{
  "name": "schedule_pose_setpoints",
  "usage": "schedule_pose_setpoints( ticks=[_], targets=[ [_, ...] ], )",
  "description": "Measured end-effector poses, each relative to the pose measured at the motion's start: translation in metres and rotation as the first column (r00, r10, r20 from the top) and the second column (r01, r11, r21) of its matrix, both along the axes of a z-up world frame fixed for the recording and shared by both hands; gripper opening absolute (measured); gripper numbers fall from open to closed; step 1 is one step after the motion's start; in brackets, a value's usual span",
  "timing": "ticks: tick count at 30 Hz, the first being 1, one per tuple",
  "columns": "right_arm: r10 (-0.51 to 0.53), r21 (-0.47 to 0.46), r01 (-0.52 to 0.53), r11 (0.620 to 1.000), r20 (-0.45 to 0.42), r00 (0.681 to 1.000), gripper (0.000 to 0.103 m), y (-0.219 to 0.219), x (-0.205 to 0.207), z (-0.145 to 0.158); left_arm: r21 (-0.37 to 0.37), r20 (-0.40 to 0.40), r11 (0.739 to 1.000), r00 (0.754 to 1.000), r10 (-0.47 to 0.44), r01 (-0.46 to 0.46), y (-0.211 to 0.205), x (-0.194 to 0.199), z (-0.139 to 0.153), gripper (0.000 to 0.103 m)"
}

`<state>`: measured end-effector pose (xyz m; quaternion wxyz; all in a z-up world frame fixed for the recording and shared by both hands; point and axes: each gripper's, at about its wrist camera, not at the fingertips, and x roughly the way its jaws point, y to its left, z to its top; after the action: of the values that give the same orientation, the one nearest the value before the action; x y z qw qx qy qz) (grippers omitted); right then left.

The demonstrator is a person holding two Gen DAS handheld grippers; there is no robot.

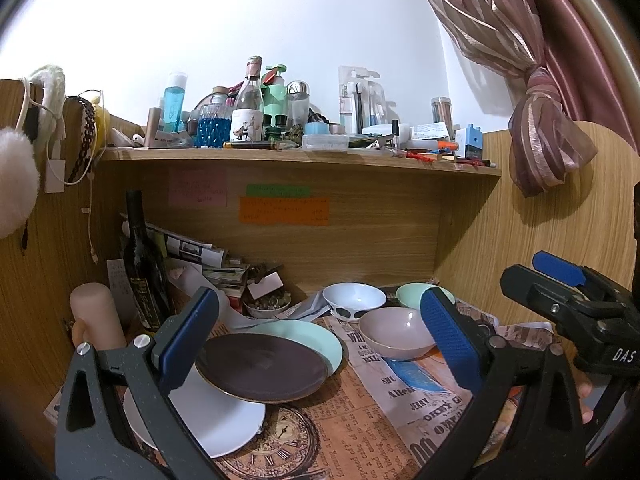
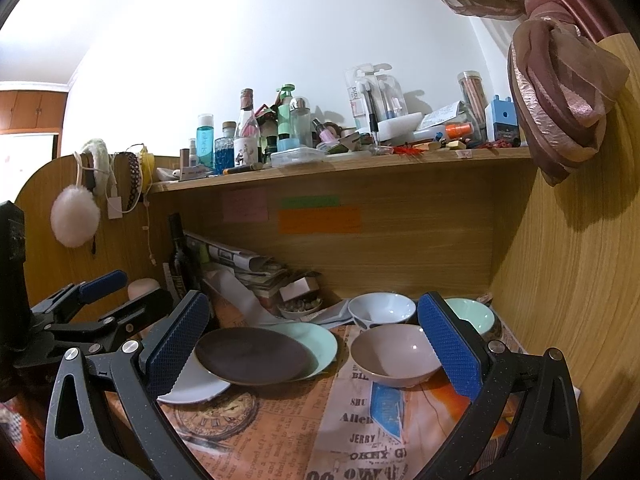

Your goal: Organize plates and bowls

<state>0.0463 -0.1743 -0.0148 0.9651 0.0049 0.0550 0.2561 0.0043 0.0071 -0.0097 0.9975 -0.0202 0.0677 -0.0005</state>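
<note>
So far it looks like barely anything is sorted. Going left to right: the left gripper [image 1: 316, 344] hangs over the plates with its jaws wide apart, holding nothing. Under it there's a white plate [image 1: 216, 416] at the front, a dark brown plate [image 1: 260, 368] lying tilted across it, and a mint plate [image 1: 320, 340] peeking out behind, so they overlap in a loose pile, not a tidy stack. Further right the bowls sit separately on the newspaper-covered tabletop [image 2: 320, 420]: a white bowl [image 2: 380, 308], a pinkish bowl [image 2: 394, 354] in front of it, and a mint bowl [image 2: 472, 312] at the back right. The right gripper [image 2: 316, 348] is also spread open and empty. I'd guess all the stacking is still left. The mint bowl is half hidden behind a jaw pad, and the white plate's left edge is covered too.
</note>
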Motion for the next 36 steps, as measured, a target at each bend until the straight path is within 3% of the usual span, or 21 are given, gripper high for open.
schedule_pose_setpoints(
  ticks=[13, 22, 28, 32, 36],
  targets=[
    [-0.015, -0.017, 0.015, 1.0, -0.002, 1.0, 0.103, 0.01, 0.014, -0.003, 0.03, -0.024, 0.999, 0.999, 0.021, -0.02, 0.006, 0.013, -0.004, 0.103],
    [-0.002, -0.074, -0.004, 0.997, -0.083, 0.997, 0.103, 0.03, 0.051, -0.023, -0.017, -0.158, 0.998, 0.986, 0.049, -0.053, 0.05, 0.054, -0.022, 0.103],
    [0.033, -0.094, -0.053, 0.994, -0.204, 0.978, 0.103, 0.045, 0.088, -0.045, 0.046, -0.253, 0.991, 0.958, 0.132, -0.124, 0.078, 0.089, -0.05, 0.103],
    [0.058, -0.097, -0.091, 0.991, -0.304, 0.951, 0.103, 0.056, 0.116, -0.064, 0.017, -0.347, 0.991, 0.929, 0.129, -0.131, 0.101, 0.113, -0.076, 0.103],
    [0.057, -0.129, -0.108, 0.986, -0.349, 0.935, 0.1, 0.068, 0.134, -0.076, 0.007, -0.399, 0.989, 0.906, 0.141, -0.151, 0.119, 0.128, -0.093, 0.103]
  ],
)
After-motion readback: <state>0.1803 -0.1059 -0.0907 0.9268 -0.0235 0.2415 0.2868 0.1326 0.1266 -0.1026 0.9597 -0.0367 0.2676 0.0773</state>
